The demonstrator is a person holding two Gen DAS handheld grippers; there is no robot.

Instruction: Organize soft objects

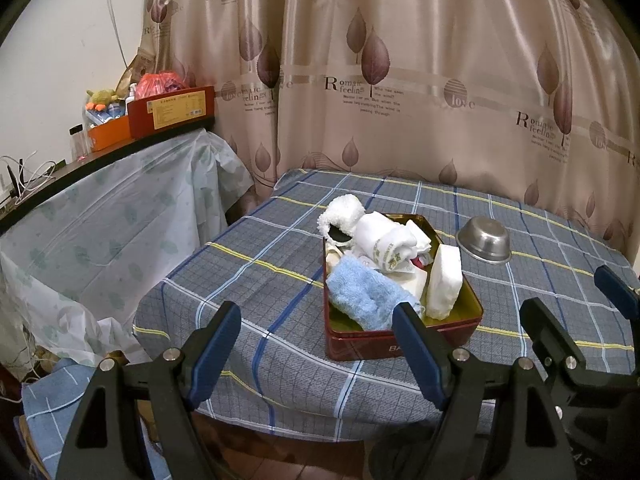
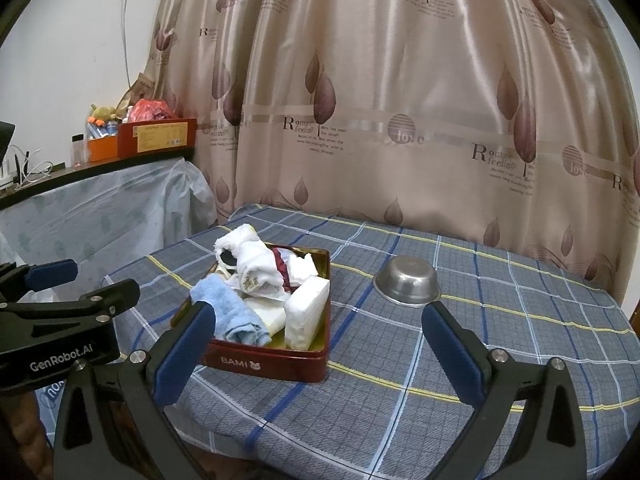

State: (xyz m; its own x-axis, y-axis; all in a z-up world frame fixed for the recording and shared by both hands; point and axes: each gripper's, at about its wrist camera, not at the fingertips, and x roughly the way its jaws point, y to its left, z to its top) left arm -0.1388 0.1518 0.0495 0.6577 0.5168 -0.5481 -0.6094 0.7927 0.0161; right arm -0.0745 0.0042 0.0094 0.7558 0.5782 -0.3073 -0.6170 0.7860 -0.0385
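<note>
Beyond both hand-held grippers (jaws spread), red tin (image 2: 280,364), blue towel (image 2: 236,312) inside

One red tin (image 2: 280,364) (heaped with cloths), one steel bowl (image 2: 407,280), one blue towel (image 2: 236,312)

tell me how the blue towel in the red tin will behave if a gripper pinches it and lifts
The blue towel looks like soft terry bunched in loose folds, so it would probably sag and unfold from the pinch. It seems light. Its near end drapes over the rim of the red tin, so it might drag there, though it should not slip from the pads.
</note>
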